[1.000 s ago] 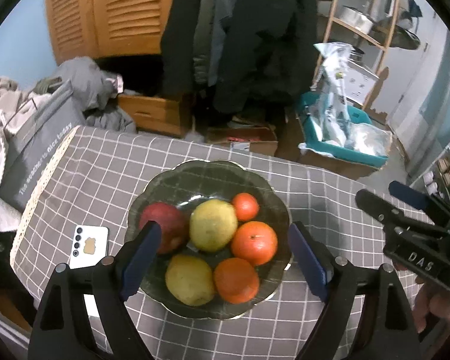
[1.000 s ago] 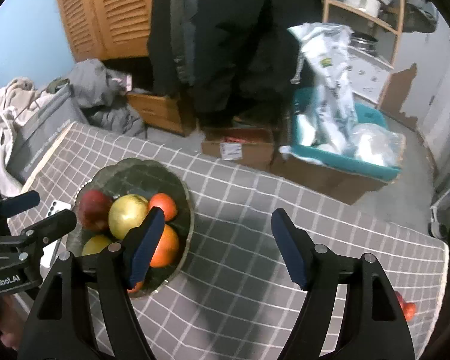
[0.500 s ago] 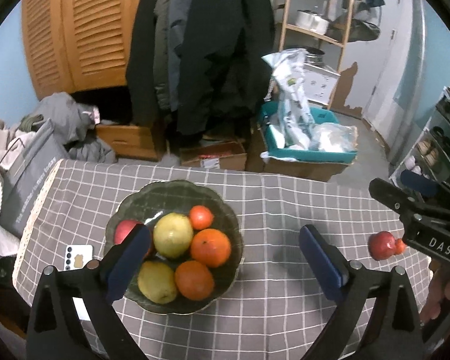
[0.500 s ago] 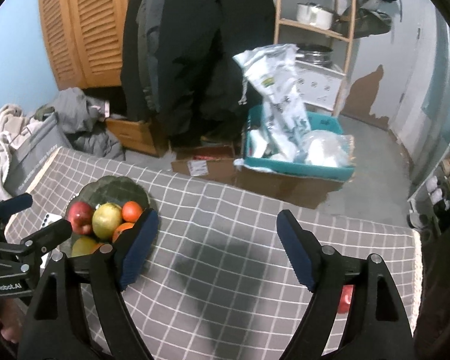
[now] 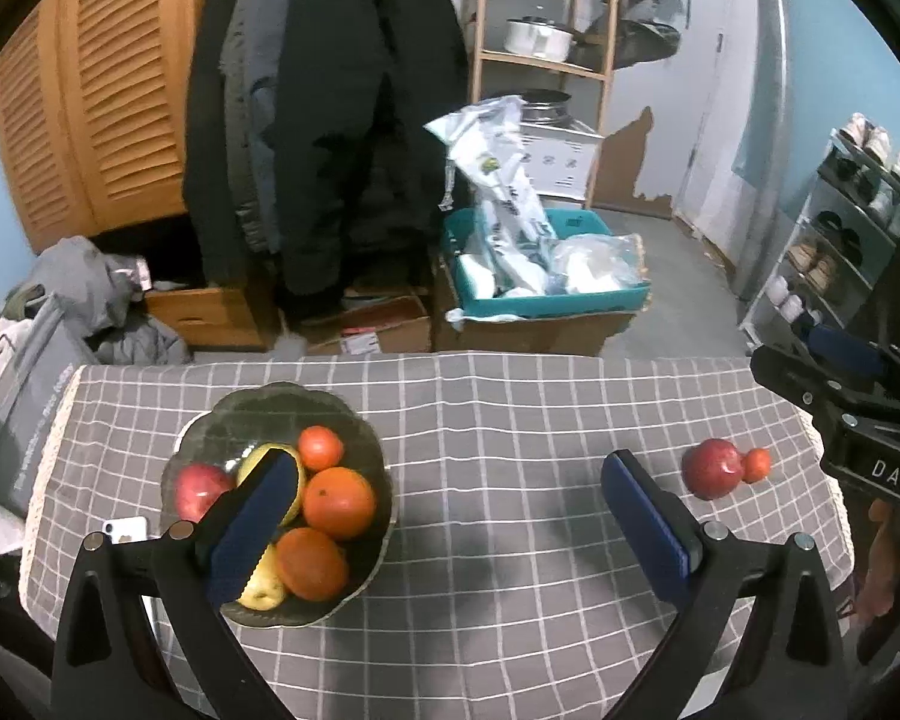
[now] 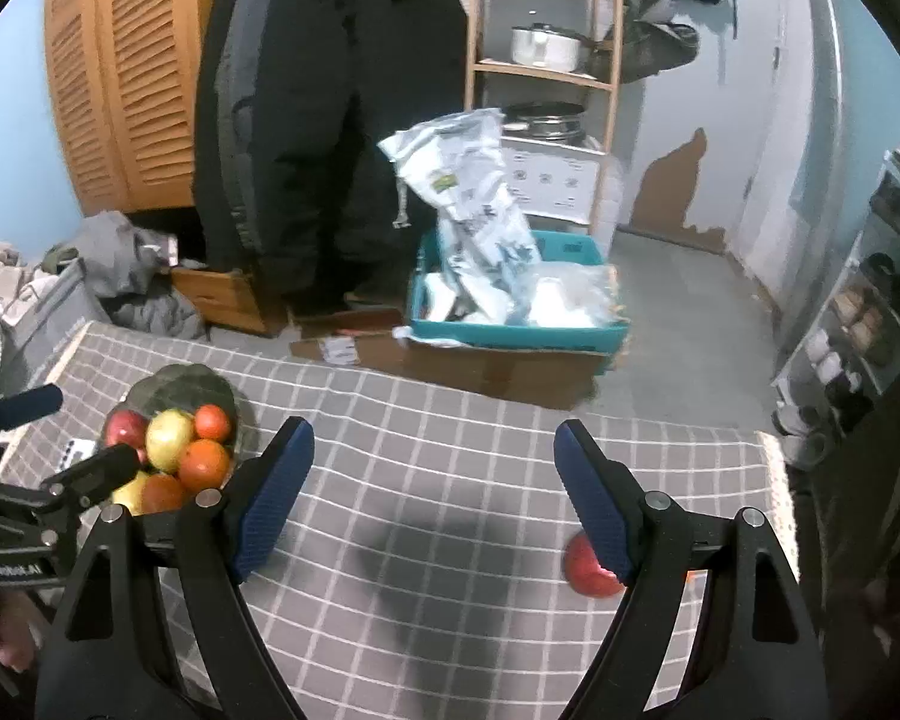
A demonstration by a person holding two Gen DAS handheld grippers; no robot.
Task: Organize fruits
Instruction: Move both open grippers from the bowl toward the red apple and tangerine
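Only leftward: small orange (image 5: pixel 756 463) beside apple (image 5: pixel 711 468).

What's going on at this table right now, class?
A person holds a two-finger gripper in each hand over a checked tablecloth, sorting fruit. Six fruits already sit in the dark bowl on the left. A red apple and a small orange fruit lie loose on the cloth, touching each other. The left gripper and the right gripper are both open and hold nothing.
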